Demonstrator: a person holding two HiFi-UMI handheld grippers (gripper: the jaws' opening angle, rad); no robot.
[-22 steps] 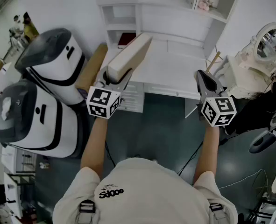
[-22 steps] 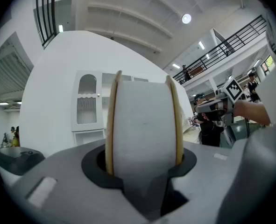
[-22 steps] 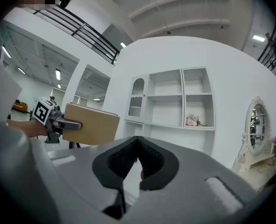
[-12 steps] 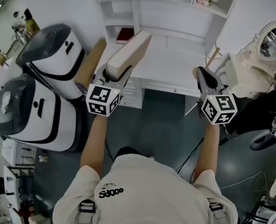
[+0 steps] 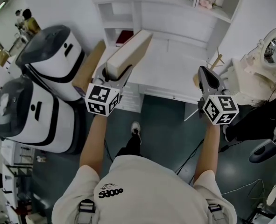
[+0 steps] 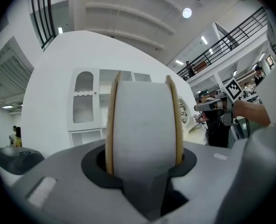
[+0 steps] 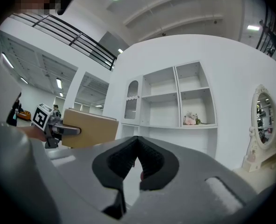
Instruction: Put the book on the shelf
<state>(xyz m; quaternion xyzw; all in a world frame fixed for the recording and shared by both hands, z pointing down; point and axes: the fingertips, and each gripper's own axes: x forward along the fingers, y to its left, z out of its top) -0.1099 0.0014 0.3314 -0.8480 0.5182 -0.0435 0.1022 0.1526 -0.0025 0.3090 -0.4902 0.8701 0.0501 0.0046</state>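
The book (image 5: 128, 52), in the left hand-held gripper (image 5: 115, 76), is before the shelf (image 5: 175, 13); 2 machines (image 5: 53, 62) stand left.

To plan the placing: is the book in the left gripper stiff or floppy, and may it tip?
Probably stiff: the book juts out from the left gripper without sagging. It looks thick, so it is likely rather heavy for a grip at one end. Being so thick, it should hardly tip once stood on an edge.

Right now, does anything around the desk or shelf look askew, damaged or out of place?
Nothing stands out. The book sits straight between the left tongs, tilted up over the desk's left edge. The right tongs are shut and empty. The shelf looks intact.
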